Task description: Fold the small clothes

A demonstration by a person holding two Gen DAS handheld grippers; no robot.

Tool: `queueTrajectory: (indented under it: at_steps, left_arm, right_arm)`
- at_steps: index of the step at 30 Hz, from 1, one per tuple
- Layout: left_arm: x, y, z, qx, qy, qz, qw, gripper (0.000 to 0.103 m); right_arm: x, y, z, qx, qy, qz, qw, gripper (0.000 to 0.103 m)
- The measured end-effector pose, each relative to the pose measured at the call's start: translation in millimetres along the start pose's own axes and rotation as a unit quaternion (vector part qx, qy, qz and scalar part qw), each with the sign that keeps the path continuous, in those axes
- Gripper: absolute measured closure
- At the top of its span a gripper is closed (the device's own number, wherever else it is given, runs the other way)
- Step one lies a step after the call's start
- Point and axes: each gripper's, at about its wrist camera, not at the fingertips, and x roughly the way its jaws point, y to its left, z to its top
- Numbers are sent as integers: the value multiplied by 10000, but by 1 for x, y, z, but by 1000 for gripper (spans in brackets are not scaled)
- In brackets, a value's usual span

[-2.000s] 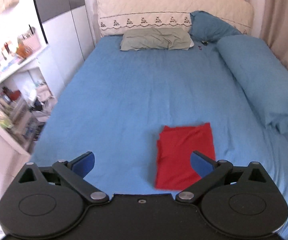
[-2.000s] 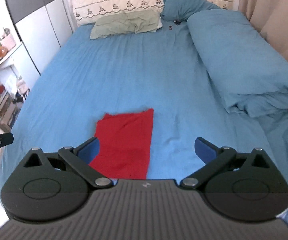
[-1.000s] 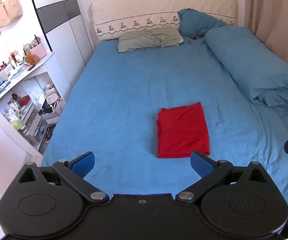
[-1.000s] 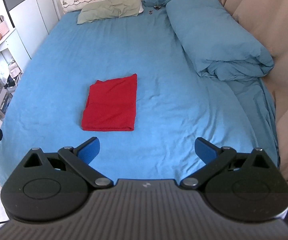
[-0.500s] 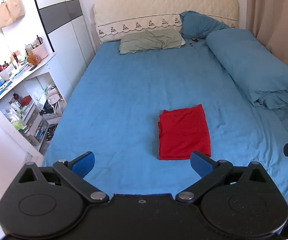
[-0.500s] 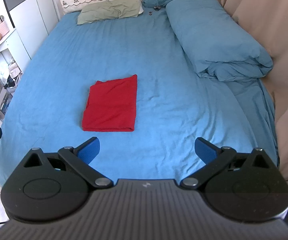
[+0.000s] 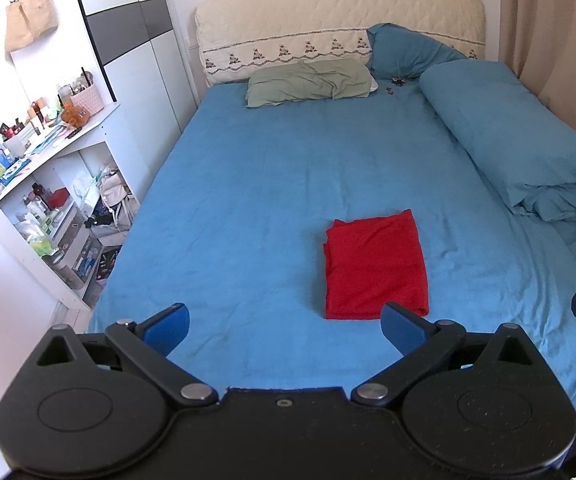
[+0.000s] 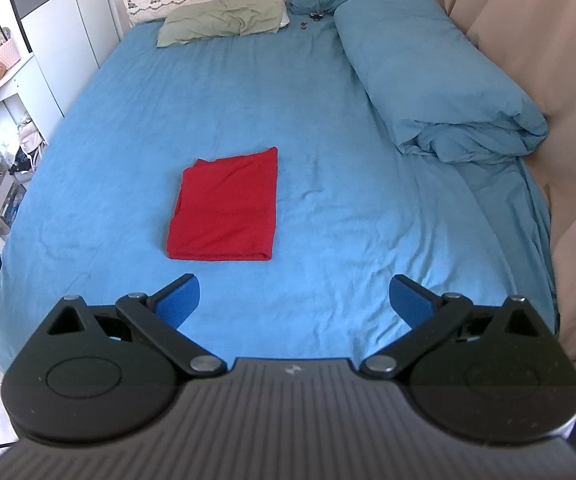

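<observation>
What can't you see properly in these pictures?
- Red cloth: which garment it is, since the folds hide its inside in both views.
- Small dark bits by the pillows: too small to name in either view.
- Shelf clutter: too small and bent by the fisheye edge, left view.
- The near bed edge: hidden behind both open grippers, left gripper and right gripper.

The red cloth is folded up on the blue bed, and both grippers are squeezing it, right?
Not quite. The red cloth is folded on the blue bed, but neither gripper is squeezing it. The right wrist view shows the right gripper open and away from it; the left wrist view shows the left gripper open too.
</observation>
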Motion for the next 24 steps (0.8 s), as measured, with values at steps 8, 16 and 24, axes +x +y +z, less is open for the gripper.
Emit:
queueTrajectory:
  at_steps: [8,16,24]
  left_arm:
    - [-2,1,0,5,-36,6,10000,0]
    - [-6,1,-3,24,-85,-2,10000,0]
    - [-11,2,-6,89,-155,-5,9998,0]
  right_arm:
    - [-2,0,0,6,-13,4,10000,0]
    - [-4,4,-7,56,-75,6,10000,0]
    - [-8,3,-7,37,-143,16,9999,0]
